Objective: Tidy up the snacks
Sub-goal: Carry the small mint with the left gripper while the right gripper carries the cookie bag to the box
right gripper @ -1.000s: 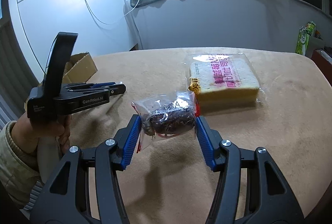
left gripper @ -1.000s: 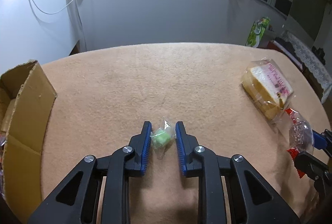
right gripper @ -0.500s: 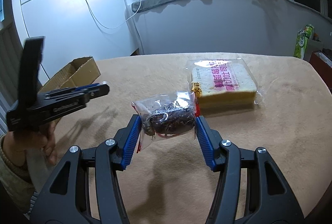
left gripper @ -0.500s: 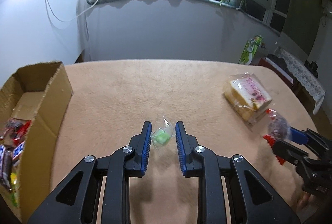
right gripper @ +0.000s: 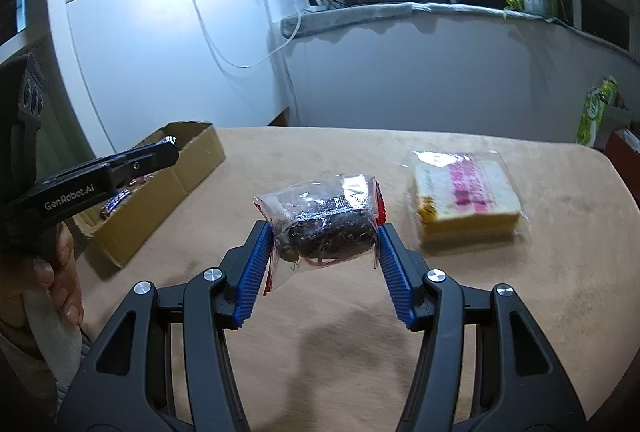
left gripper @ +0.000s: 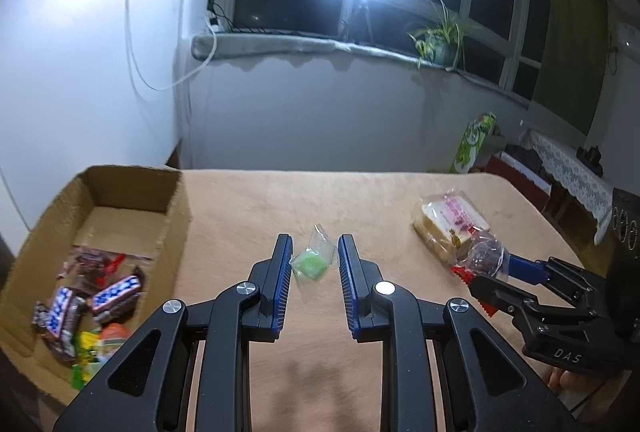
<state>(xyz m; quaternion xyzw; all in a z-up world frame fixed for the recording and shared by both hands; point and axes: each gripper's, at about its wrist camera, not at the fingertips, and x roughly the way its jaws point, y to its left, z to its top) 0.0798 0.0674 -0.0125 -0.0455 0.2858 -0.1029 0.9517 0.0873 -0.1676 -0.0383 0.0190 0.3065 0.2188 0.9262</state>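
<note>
Green candy (left gripper: 309,265) in clear wrapper (crinkled), clamped by left gripper (left gripper: 313,264).

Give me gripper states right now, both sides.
Left gripper: shut on the green candy.
Right gripper: shut on the dark snack pack.

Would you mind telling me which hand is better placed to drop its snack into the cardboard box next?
Left, probably. The left gripper, holding the green candy, is right beside the cardboard box. The right gripper, gripping the dark pastry packet, sits farther away, near the sliced cake.
</note>
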